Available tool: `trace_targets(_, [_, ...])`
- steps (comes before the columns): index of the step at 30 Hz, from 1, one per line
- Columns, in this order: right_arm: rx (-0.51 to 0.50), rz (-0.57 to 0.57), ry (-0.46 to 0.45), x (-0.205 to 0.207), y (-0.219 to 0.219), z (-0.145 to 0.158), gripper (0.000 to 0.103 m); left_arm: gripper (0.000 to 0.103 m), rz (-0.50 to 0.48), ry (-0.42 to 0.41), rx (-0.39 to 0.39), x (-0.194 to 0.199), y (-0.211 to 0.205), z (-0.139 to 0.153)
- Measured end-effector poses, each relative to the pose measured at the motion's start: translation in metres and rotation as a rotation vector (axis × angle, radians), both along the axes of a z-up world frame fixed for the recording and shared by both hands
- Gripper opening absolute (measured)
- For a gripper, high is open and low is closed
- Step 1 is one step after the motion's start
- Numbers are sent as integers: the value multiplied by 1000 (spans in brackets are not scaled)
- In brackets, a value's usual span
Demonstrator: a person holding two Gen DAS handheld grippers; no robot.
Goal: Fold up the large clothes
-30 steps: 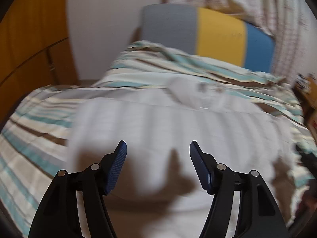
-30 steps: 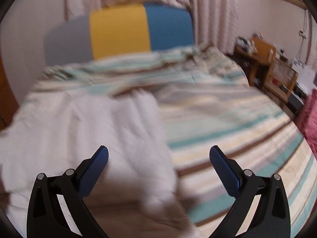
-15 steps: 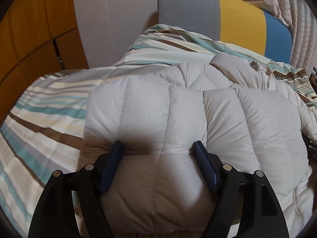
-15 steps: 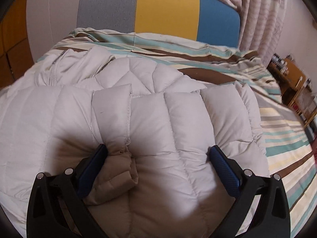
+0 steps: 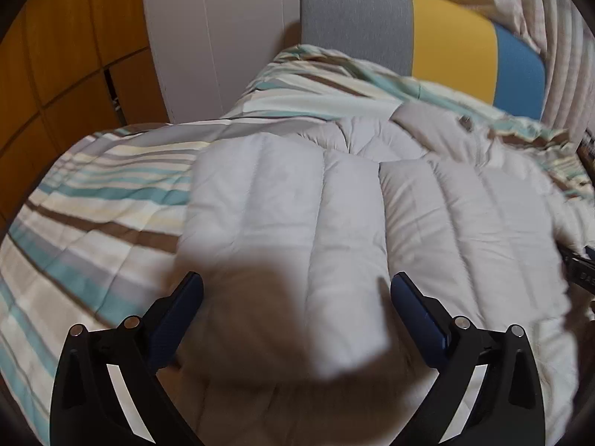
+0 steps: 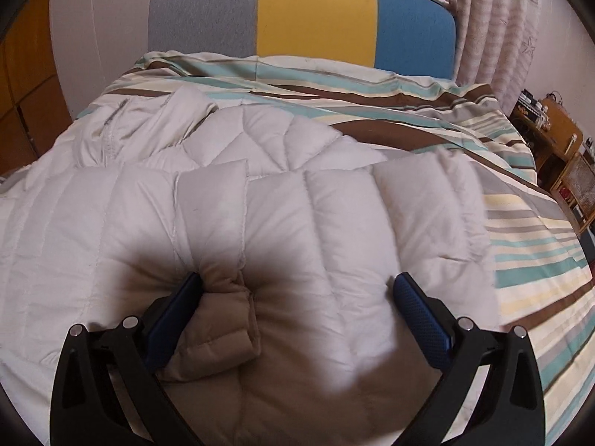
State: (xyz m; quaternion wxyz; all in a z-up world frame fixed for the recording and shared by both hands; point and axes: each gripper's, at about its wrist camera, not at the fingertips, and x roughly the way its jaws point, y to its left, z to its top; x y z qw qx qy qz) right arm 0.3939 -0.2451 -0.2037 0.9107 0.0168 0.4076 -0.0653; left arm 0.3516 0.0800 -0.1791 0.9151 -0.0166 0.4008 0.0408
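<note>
A pale grey quilted down jacket (image 5: 334,223) lies on the striped bed, its lower part folded up over itself. It also fills the right wrist view (image 6: 297,223). Its collar and zip (image 6: 115,126) lie at the far left there. My left gripper (image 5: 296,293) is open, with the folded left part between its blue pads, apart from them. My right gripper (image 6: 295,293) is open over the folded right part. Its left pad (image 6: 174,316) touches a bunched cuff (image 6: 219,334).
The striped duvet (image 5: 104,200) covers the bed. A grey, yellow and blue headboard (image 6: 305,18) stands at the far end. Wooden cupboards (image 5: 55,55) are on the left. Curtains (image 6: 494,29) and a small wooden shelf unit (image 6: 557,148) are on the right.
Both grippers brought the lower part of the jacket up onto its body and now rest there open. The left gripper has widened and pulled back slightly from the fabric.
</note>
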Motion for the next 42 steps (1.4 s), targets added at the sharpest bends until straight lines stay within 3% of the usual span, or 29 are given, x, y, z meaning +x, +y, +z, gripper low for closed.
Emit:
trace_targets(3, [50,-17,-9,-19,-11,12,101,100,29,4,-77,-21,16,8])
trace_targets(6, [79,-35,29,-38,-20,16,101,100,76,61,-150,-39,34,-1])
trace_targets(9, [111,-40,32,-60,-26,19,101,100,115,109,-163,-58,44,-17])
trace_targets(13, [89,-45,50,-77,-24,14,101,100,152,108,-209,-79,52,-25])
trace_targets(15, [86,-46,30,-79,-22,15,101,100,155,106,-204,-80,50,-19])
trace_targets(21, [134,-58,-60,-61,-14,35,101,100,88,-13,-117,-62,24,22])
trace_targets(24, [127,-25,-32,-39,3,35,101,100,62,-30,-33,-37,7,31])
trace_targets(27, [93,-9,0,-23,18,24,101,100,68,7,21,-6,1,20])
trace_targets(34, [41,3,4,-14,29,-4,101,100,98,56,-20,14,16,-15])
trace_targets(42, [29,20,1,-14,29,-8,101,100,107,61,-62,12,20,-19])
